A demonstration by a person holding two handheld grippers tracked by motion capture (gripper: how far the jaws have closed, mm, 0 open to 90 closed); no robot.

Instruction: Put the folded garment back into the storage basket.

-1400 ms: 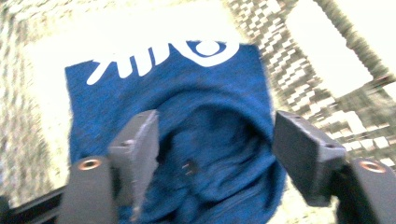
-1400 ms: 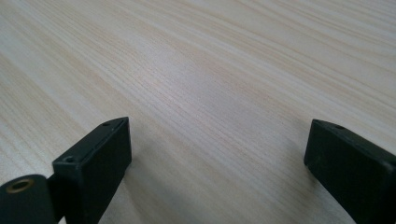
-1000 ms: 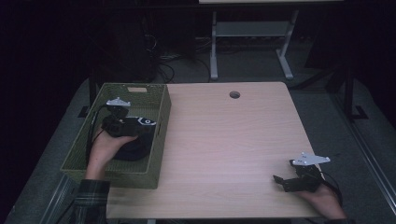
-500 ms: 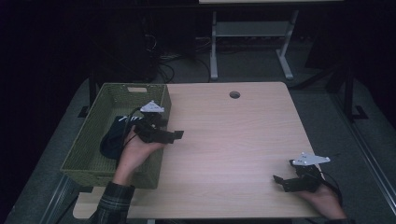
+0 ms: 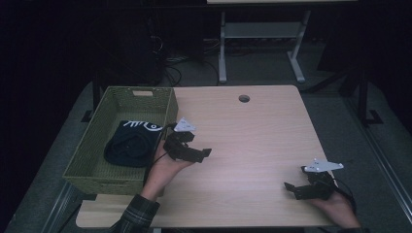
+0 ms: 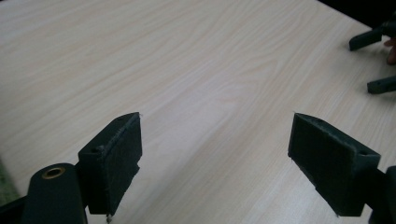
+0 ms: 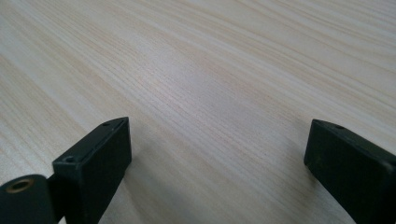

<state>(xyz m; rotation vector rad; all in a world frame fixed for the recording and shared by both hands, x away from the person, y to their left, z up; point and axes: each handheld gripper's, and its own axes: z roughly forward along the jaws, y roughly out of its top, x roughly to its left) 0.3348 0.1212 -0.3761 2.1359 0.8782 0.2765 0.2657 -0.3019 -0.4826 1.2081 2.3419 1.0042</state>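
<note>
I find the left gripper [image 5: 201,154] has come out of the green basket [image 5: 86,165] since a second ago and now hangs over bare table [image 5: 252,141], just beside the basket's near wall. Its jaws stand wide apart and carry nothing; the left gripper view [image 6: 215,154] confirms bare wood between them. The dark folded garment [image 5: 132,144], which sat under this tool earlier, now lies behind it in the basket, apart from the jaws. The right gripper [image 5: 294,189] has not shifted: it rests low at the table's near edge, well apart from the left, jaws likewise spread and empty [image 7: 217,158].
</note>
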